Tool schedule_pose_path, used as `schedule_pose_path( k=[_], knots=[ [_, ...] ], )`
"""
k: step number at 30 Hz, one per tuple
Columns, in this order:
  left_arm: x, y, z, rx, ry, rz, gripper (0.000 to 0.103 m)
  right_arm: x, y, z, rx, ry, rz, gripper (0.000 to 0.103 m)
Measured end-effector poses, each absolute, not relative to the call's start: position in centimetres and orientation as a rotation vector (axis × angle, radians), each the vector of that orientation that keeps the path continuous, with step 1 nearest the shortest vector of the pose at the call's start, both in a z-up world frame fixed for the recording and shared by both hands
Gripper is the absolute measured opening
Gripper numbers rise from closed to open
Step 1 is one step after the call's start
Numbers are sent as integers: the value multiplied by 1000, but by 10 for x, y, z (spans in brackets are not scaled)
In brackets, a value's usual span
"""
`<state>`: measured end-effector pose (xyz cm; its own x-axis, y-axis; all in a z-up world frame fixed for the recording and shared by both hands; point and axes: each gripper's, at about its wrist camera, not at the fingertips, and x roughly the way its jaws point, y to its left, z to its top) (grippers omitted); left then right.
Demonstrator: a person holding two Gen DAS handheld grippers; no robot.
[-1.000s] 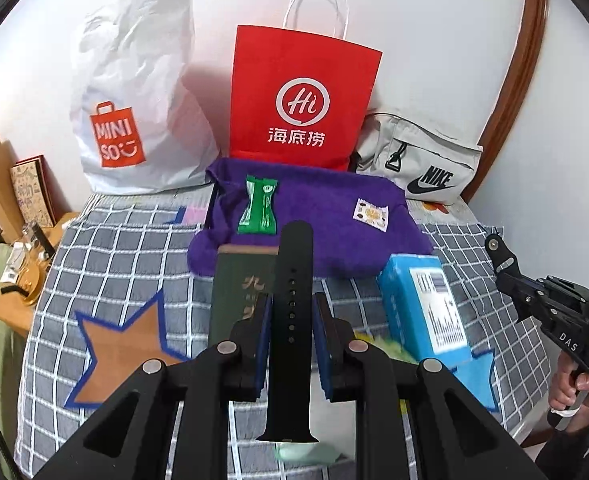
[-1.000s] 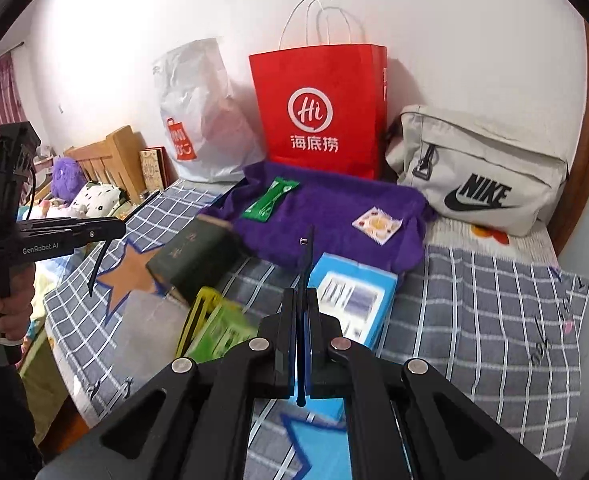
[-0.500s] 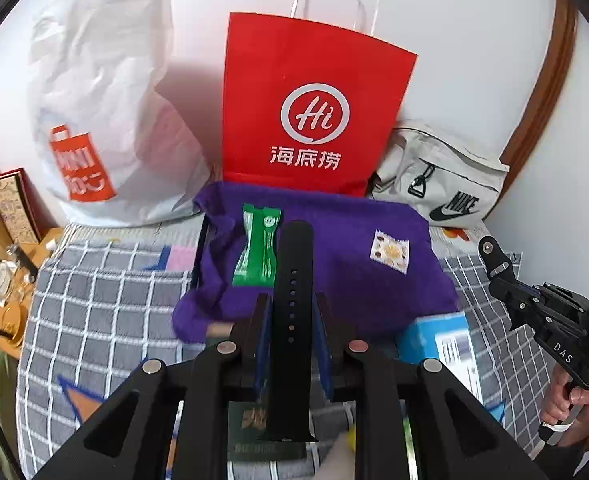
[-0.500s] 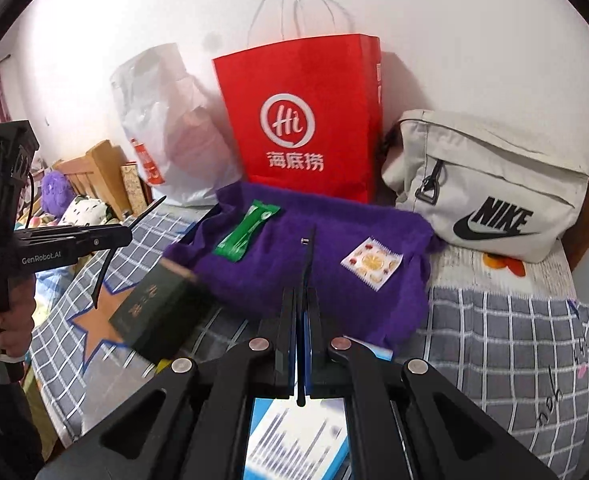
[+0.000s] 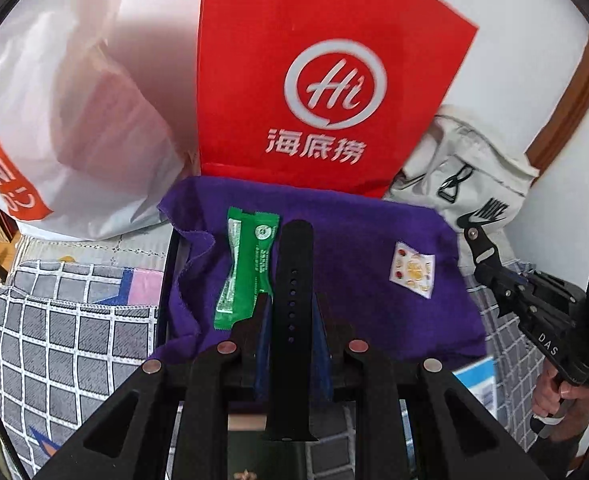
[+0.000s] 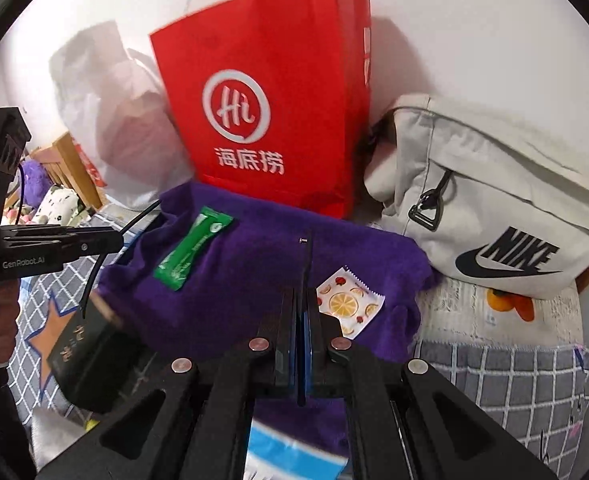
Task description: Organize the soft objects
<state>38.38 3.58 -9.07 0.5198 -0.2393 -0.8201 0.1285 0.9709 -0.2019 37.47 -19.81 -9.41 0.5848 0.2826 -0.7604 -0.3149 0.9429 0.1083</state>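
My left gripper (image 5: 292, 316) is shut on a black watch strap with holes (image 5: 292, 280), held flat-on above the purple towel (image 5: 354, 248). My right gripper (image 6: 303, 312) is shut on a second black strap piece (image 6: 305, 264) seen edge-on with a small pin at its tip, also above the towel (image 6: 246, 280). On the towel lie a green sachet (image 5: 246, 272) and a white fruit-print packet (image 5: 412, 276); both also show in the right wrist view, the sachet (image 6: 192, 252) at left and the packet (image 6: 348, 300) beside the right gripper.
A red paper bag (image 5: 326, 80), a white plastic bag (image 5: 66, 120) and a grey Nike bag (image 6: 494, 208) stand against the wall behind the towel. A dark green box (image 6: 90, 352) and a blue box (image 5: 474, 380) lie on the checked bed cover (image 5: 74, 328).
Both grippers have moved forward over the bed toward the purple towel and the bags, each still holding its strap piece. The boxes have slid toward the bottom of both views.
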Motion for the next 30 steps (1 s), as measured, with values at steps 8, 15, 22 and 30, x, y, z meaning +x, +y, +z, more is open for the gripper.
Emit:
schedule_pose_path(
  k=[8,15,22,30],
  knots=[
    [403,36,-114,-107,1052,-210,20,402,-200,-126,-49,937,340,3],
    [414,44,-127,-112,1074,-196,20,416,-205,-150,-39,994,338,3],
    [420,54,-140,-140,1109,-192,20,420,-215,-167,-1,1036,349,3],
    [428,52,-153,-108,1128,-141,20,415,-218,-171,-3,1072,379,3]
  ],
)
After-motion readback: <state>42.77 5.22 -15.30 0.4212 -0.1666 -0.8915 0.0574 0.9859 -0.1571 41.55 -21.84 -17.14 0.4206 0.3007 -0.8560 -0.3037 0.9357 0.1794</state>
